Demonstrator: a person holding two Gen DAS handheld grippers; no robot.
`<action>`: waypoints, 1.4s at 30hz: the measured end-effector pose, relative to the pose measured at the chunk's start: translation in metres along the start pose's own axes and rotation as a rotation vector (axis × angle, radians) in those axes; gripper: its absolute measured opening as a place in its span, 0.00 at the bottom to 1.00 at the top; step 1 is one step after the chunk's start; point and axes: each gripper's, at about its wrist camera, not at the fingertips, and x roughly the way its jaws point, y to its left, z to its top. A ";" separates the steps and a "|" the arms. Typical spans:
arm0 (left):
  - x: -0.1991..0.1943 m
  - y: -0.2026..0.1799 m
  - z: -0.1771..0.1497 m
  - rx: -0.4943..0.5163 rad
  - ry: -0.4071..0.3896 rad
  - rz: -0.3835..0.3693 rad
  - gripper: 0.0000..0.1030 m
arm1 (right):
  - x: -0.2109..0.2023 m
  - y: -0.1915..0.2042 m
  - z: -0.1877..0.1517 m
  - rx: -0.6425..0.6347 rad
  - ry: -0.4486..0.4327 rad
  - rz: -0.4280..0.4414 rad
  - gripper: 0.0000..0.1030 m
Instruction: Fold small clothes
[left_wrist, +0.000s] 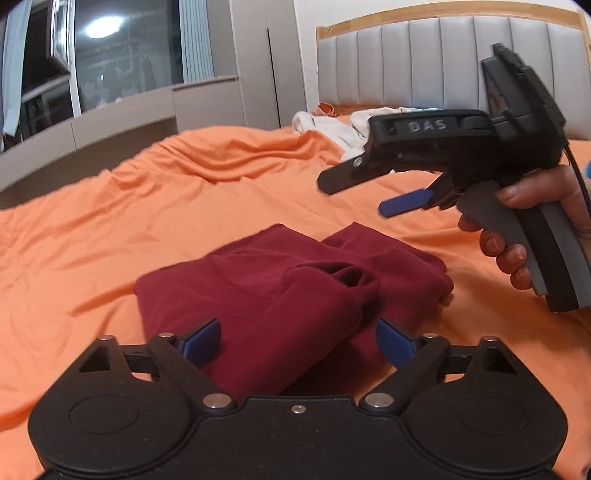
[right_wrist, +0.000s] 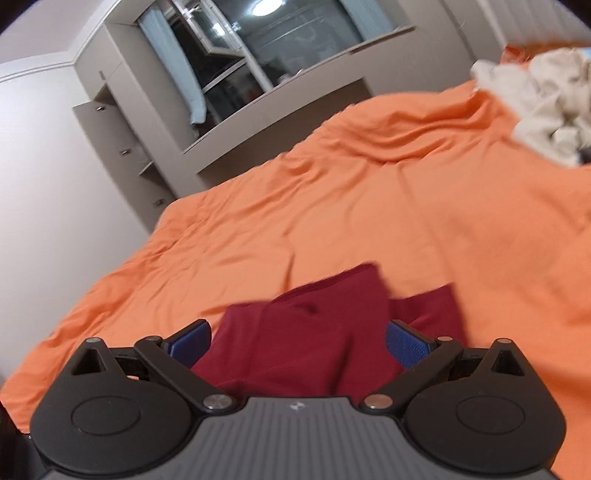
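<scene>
A dark red garment (left_wrist: 280, 291) lies folded over itself on the orange bed sheet (left_wrist: 129, 214), with a rolled opening near its right side. My left gripper (left_wrist: 299, 341) hovers open just above its near edge, its blue pads holding nothing. A hand holds my right gripper (left_wrist: 354, 197) in the air to the right, above the garment, and it is open. In the right wrist view the red garment (right_wrist: 306, 343) shows below the open right gripper (right_wrist: 299, 341), which holds nothing.
A pile of pale clothes (left_wrist: 332, 127) lies at the head of the bed, also seen as the pale pile (right_wrist: 546, 107). A grey padded headboard (left_wrist: 424, 62) stands behind it. Grey cabinets and a window ledge (left_wrist: 122, 110) run along the bed's far side.
</scene>
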 end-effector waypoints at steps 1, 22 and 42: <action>-0.002 -0.001 -0.001 0.014 -0.007 0.002 0.81 | 0.003 0.001 -0.002 -0.003 0.014 0.003 0.94; -0.002 -0.017 0.000 0.107 -0.086 -0.023 0.16 | 0.028 0.016 -0.015 -0.101 0.052 -0.099 0.07; 0.045 -0.086 0.034 0.167 -0.107 -0.149 0.16 | -0.027 -0.027 0.006 -0.106 -0.078 -0.253 0.06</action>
